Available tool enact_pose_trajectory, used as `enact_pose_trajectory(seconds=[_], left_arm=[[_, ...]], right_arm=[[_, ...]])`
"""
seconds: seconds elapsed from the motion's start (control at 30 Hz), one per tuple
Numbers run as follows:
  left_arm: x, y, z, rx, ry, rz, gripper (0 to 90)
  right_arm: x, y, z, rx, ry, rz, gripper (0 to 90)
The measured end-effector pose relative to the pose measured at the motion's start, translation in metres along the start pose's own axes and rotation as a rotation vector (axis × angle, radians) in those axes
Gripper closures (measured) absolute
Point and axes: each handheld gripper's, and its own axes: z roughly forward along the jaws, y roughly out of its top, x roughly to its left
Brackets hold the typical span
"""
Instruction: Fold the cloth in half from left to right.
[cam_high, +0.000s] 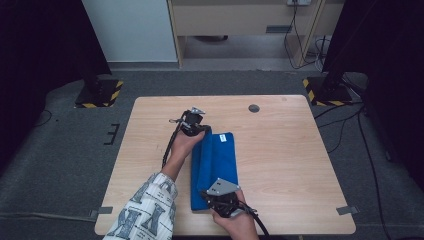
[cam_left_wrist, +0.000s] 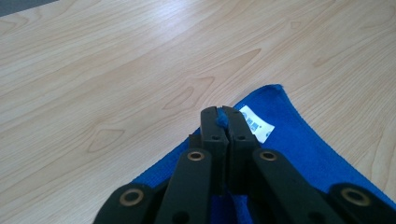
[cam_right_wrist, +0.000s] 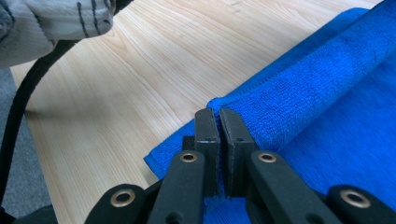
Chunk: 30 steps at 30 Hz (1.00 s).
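Note:
A blue towel (cam_high: 215, 167) lies folded lengthwise on the wooden table (cam_high: 280, 150), its long side running from far to near. My left gripper (cam_high: 200, 129) is shut on the towel's far left corner; in the left gripper view a bit of blue cloth (cam_left_wrist: 220, 120) sticks out between the closed jaws, beside a white label (cam_left_wrist: 256, 123). My right gripper (cam_high: 210, 196) is shut on the near left corner, where the blue towel (cam_right_wrist: 317, 84) bunches into a fold at the jaw tips (cam_right_wrist: 218, 114).
A round grommet hole (cam_high: 254, 108) sits in the table's far side. Black stands with yellow-striped bases (cam_high: 99, 94) flank the table on grey carpet. A patterned sleeve (cam_high: 145, 210) and a black cable (cam_right_wrist: 23, 98) run near the left arm.

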Motion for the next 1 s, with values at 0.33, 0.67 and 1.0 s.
enact_pose_trajectory(seconds=[0.33,0.67,1.0], left_arm=[[-0.012,0.004,0.013,0.002,-0.007,-0.012,88.3],[-0.026,0.014,0.021,-0.018,0.001,-0.02,88.3],[-0.031,0.014,0.036,0.027,0.012,-0.003,88.2]], right_arm=[[-0.009,-0.011,-0.007,0.008,-0.02,0.015,86.6],[-0.023,-0.018,-0.026,-0.006,-0.048,0.037,86.3],[-0.03,-0.029,-0.028,0.012,-0.037,0.054,85.5]])
